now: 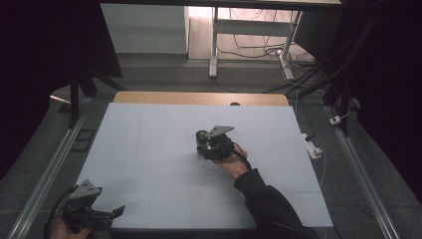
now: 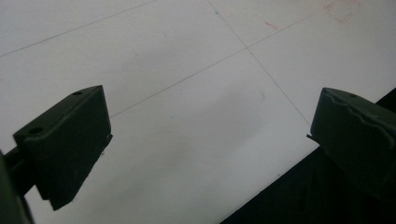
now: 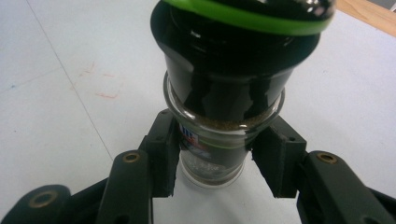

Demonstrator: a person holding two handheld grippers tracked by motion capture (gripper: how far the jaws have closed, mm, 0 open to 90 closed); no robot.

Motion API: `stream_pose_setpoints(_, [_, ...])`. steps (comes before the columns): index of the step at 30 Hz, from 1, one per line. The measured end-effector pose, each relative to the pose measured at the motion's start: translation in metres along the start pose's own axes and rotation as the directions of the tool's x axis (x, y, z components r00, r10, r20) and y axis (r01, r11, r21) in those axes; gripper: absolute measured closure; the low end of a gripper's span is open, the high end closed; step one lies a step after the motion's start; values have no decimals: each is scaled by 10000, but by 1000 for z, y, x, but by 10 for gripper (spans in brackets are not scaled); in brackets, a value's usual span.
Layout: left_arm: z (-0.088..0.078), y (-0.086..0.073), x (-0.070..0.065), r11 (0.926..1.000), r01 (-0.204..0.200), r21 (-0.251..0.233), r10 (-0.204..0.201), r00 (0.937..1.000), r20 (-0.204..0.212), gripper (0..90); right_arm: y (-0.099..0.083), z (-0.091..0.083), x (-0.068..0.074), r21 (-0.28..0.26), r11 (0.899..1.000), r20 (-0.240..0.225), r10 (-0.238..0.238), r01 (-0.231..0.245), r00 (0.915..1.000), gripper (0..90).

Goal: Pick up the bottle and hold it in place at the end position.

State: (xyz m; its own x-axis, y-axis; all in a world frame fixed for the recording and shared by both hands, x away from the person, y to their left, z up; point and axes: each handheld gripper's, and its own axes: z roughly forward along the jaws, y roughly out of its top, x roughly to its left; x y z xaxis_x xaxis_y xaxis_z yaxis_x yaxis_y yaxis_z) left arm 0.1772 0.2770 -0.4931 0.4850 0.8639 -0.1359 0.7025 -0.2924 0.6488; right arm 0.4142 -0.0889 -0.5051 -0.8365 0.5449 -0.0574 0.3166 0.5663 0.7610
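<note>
A glass spice grinder (image 3: pixel 212 161) with a black cap and a green ring (image 3: pixel 243 18) stands upright on the white board (image 1: pixel 149 149), a little right of its middle. In the high view the grinder (image 1: pixel 201 135) sits at the tip of my right gripper (image 1: pixel 203 146). My right gripper (image 3: pixel 214 158) is shut on the glass body, one pad (image 3: pixel 163 154) pressed against each side. My left gripper (image 1: pixel 118 212) hovers over the board's near left corner. Its jaws stand wide apart with nothing between them, as the left gripper view (image 2: pixel 210 135) shows.
The board lies on a wooden table (image 1: pixel 199 98). Faint red marks (image 1: pixel 196 194) show on the near middle of the board. A white power strip (image 1: pixel 313 149) and cables lie on the floor to the right. Metal rails (image 1: pixel 45 179) run along both sides.
</note>
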Motion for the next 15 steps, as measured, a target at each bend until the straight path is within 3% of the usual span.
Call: stream_pose_setpoints(15, [0,0,-1,10000,-81,37,81,10000,11,0,-4,2,0,32,9999,-19,116,-116,9999,525])
